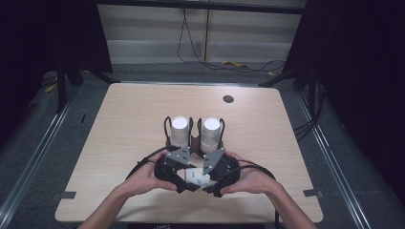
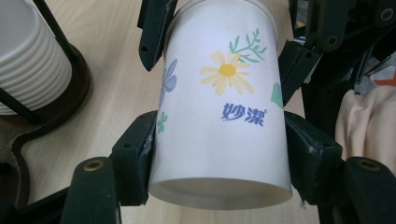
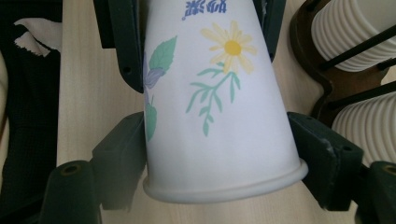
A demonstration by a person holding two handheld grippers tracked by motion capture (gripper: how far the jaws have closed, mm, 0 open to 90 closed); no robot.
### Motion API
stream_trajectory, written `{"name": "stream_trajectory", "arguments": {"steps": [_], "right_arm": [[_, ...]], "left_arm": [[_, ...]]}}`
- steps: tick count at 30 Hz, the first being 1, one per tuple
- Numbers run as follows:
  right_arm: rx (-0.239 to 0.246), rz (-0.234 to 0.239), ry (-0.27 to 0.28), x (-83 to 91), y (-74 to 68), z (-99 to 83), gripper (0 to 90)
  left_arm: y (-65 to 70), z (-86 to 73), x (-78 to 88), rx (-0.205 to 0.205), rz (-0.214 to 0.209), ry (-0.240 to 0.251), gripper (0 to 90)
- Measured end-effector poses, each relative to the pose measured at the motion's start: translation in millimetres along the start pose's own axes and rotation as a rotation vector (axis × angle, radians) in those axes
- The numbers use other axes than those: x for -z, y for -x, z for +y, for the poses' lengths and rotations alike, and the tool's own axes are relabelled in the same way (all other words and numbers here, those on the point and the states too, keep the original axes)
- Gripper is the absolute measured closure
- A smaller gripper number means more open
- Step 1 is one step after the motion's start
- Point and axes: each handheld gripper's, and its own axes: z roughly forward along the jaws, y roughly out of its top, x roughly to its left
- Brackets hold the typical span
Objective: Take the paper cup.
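Smooth tapered paper cup (image 2: 219, 116) between tongs

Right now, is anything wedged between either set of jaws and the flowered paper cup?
Nothing visible. The left gripper has its jaws pressed on the flowered paper cup near its base; the right gripper stands around the rim end, with no other object between.

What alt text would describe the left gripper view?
A white paper cup printed with flowers lies between the left gripper's black jaws, which press on its sides near the base. The right gripper's jaws flank its far end, and stacked cups stand at upper left.
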Motion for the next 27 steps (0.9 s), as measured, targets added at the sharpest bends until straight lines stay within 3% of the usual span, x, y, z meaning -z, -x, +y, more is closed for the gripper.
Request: {"name": "stream_trajectory", "arguments": {"steps": [6,9,14,17,20,23,27], "right_arm": [[-0.046,-0.005,0.071,2.2,1.7,-8.4,18.5],[-0.092,-0.013,0.116,5.9,2.4,-17.3,17.2],[-0.133,-0.022,0.17,11.3,2.4,-27.1,15.7],[-0.15,-0.022,0.192,13.0,1.3,-29.8,15.9],[-0.162,-0.036,0.204,15.3,-0.6,-32.7,15.9],[-0.192,-0.037,0.271,22.1,-1.8,-36.7,16.3],[-0.22,-0.054,0.317,26.6,-1.9,-39.4,16.3]], "left_arm": [[-0.8,-2.0,5.3,0.023,0.005,0.021,34.1],[0.1,-2.0,7.6,0.008,0.004,0.035,34.0],[0.4,-2.4,8.4,0.007,-0.003,0.063,34.0],[1.8,-1.4,10.2,-0.03,-0.003,0.072,34.0],[2.7,0.0,15.7,-0.035,0.005,0.1,34.0],[3.2,-0.3,19.6,-0.019,0.005,0.13,34.0],[2.3,-1.3,23.5,0.032,0.009,0.181,34.1]]}}
